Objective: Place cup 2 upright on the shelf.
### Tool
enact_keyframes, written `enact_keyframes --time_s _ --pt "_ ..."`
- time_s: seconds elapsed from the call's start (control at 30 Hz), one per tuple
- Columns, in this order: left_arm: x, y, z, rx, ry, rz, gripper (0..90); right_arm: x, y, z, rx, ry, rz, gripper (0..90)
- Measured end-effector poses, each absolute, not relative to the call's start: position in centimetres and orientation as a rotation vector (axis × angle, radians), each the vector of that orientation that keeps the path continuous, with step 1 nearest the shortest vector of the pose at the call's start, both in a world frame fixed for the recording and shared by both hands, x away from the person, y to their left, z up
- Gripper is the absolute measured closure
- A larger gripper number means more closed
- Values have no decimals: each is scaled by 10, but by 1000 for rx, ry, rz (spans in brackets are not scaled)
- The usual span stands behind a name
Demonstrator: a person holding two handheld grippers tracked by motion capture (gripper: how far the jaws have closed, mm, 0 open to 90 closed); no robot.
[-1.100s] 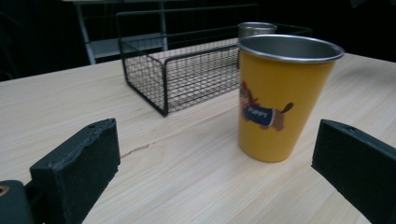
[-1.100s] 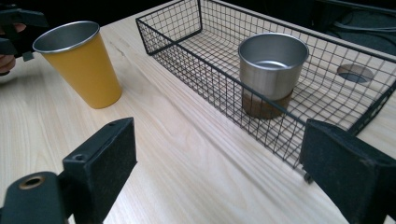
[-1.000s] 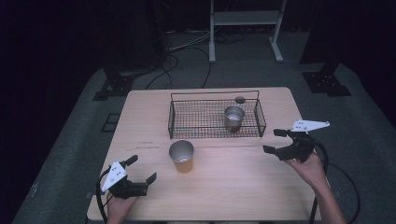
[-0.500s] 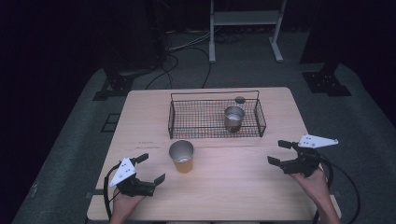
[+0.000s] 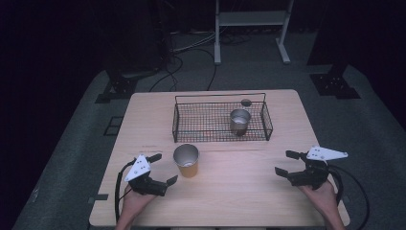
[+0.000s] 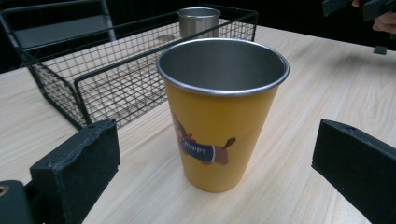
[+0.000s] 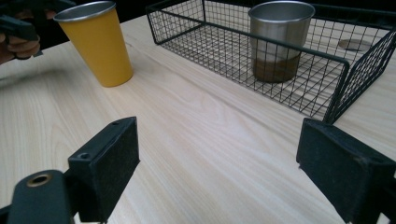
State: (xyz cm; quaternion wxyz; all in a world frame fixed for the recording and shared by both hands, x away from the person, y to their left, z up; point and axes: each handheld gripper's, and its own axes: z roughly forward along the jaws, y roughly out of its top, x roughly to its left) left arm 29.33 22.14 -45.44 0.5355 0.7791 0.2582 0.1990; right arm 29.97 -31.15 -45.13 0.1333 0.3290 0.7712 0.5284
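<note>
- The yellow cup (image 5: 186, 161) stands upright on the table (image 5: 239, 191), left of centre in the high view and just below the wire basket (image 5: 220, 136) — the steel cup (image 5: 239, 121) already sits inside, toward the basket's right, so the yellow one looks next to go in.
- The left gripper (image 5: 163, 168), lower left of that frame, points at the yellow cup, which stands framed between its jaws in the left gripper view; jaws spread wide, touching nothing.
- The right gripper (image 5: 288, 163), lower right, is well apart from both cups — probably idle; jaws released, empty, over bare wood.
</note>
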Motion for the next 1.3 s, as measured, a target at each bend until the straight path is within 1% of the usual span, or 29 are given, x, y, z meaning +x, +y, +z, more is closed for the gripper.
enact_keyframes --time_s 0.33,0.57,0.93,1.3 --pt "304 211 -455 1903 598 426 0 292 -313 -462 970 2235 1529 100" --pt "311 198 -455 1931 572 415 0 286 -313 -465 975 2219 1550 87" --pt "325 186 -452 1969 559 382 0 285 -311 -468 968 2235 1554 87" --pt "331 182 -456 1990 573 372 0 285 -308 -471 961 2257 1555 87"
